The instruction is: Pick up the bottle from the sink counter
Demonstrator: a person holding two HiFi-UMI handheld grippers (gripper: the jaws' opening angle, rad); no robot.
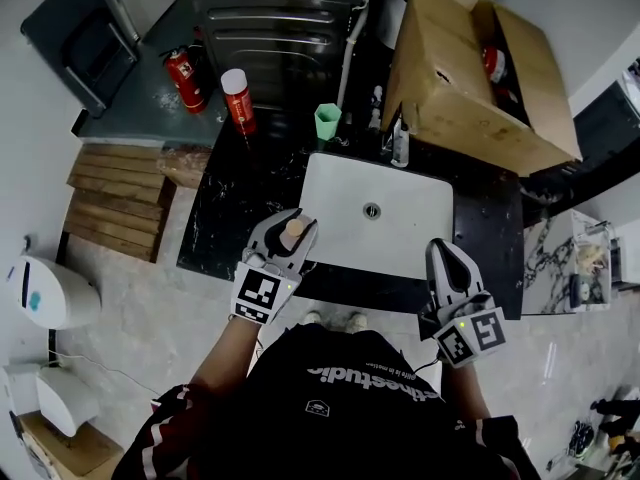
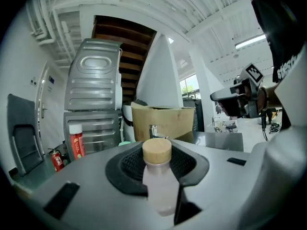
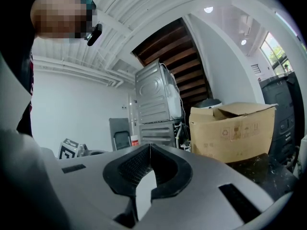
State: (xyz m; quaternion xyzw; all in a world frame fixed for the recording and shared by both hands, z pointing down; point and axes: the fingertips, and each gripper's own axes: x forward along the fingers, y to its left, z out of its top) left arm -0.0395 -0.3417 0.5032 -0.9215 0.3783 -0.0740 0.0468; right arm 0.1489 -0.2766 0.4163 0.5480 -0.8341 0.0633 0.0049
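A small frosted bottle [image 1: 293,235] with a round wooden cap sits between the fingers of my left gripper [image 1: 291,226], over the black counter [image 1: 225,223] at the sink's left front corner. In the left gripper view the bottle [image 2: 160,188] stands upright in the jaws, and both pads press its sides, so the left gripper [image 2: 159,150] is shut on it. The jaws hide its base. My right gripper [image 1: 446,250] hovers over the sink's right front edge. In its own view the right gripper [image 3: 150,148] has its fingertips together and holds nothing.
A white sink basin [image 1: 400,230] fills the counter's middle. Behind it stand a green cup [image 1: 327,121], a red canister [image 1: 238,100], a slim bottle [image 1: 400,144] and an open cardboard box [image 1: 450,88]. A fire extinguisher [image 1: 184,78] and a steel appliance [image 1: 275,23] lie beyond.
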